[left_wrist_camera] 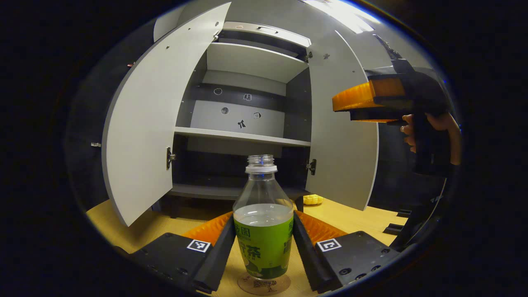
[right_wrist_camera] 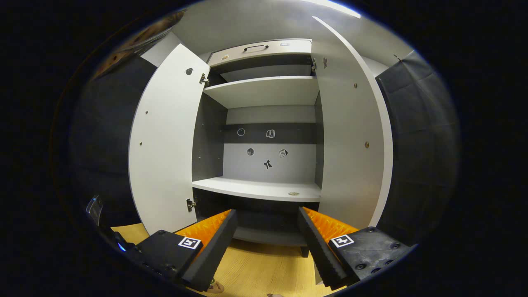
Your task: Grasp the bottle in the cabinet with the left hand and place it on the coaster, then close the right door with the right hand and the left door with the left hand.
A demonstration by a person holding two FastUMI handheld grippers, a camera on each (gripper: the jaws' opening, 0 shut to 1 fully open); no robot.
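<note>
A clear bottle [left_wrist_camera: 263,231] with a green label, no cap and some liquid stands upright on a round coaster [left_wrist_camera: 264,284] on the wooden table. My left gripper [left_wrist_camera: 264,222] is shut on it, one finger against each side of the label. Behind it the grey cabinet [left_wrist_camera: 247,136] has both doors wide open: left door [left_wrist_camera: 144,132], right door [left_wrist_camera: 342,136]. In a hand at the right, my right gripper [left_wrist_camera: 336,105] hovers beside the right door's outer edge. In the right gripper view that gripper [right_wrist_camera: 267,214] is open, facing the bare shelves between the left door [right_wrist_camera: 165,156] and right door [right_wrist_camera: 350,144].
A small yellow object [left_wrist_camera: 312,199] lies on the table [left_wrist_camera: 354,218] near the foot of the right door. Black stands [left_wrist_camera: 398,225] sit at the table's right side. The cabinet shelf [right_wrist_camera: 260,187] carries a small flat disc [right_wrist_camera: 293,193].
</note>
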